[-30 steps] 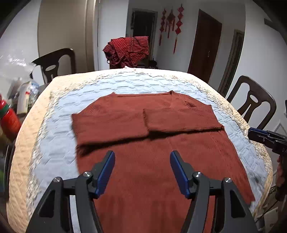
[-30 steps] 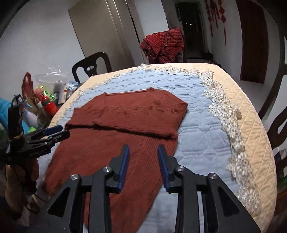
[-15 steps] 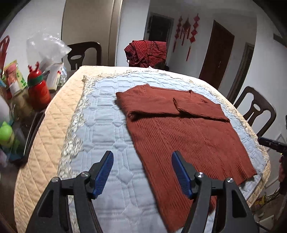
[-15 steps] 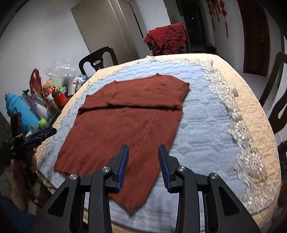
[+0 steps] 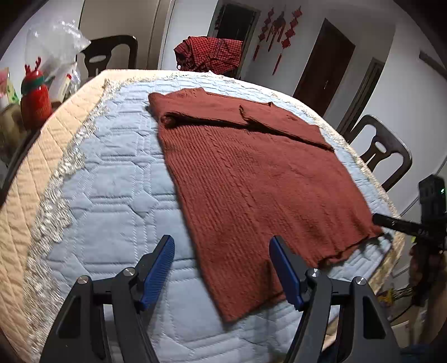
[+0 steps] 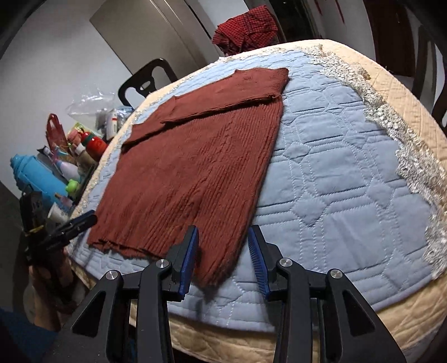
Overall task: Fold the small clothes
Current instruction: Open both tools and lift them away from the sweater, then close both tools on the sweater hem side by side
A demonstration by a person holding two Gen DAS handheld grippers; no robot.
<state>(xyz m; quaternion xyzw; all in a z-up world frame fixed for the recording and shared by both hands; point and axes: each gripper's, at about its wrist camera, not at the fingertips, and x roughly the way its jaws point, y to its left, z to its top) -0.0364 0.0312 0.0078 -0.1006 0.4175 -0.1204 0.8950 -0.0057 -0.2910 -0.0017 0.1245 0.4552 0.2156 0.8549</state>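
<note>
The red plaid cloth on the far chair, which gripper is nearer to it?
Neither clearly. The red plaid cloth lies across the table; left gripper and right gripper both hover, open, at the brown sweater's near hem corners.

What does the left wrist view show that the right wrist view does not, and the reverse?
Only the left wrist view shows the red wall ornaments, a dark door and the right gripper at the sweater's hem. Only the right wrist view shows a blue bottle and the left gripper by the other hem corner. Both show the sweater with sleeves folded in, flat on the blue quilt, the red checked cloth behind, and open jaws.
</note>
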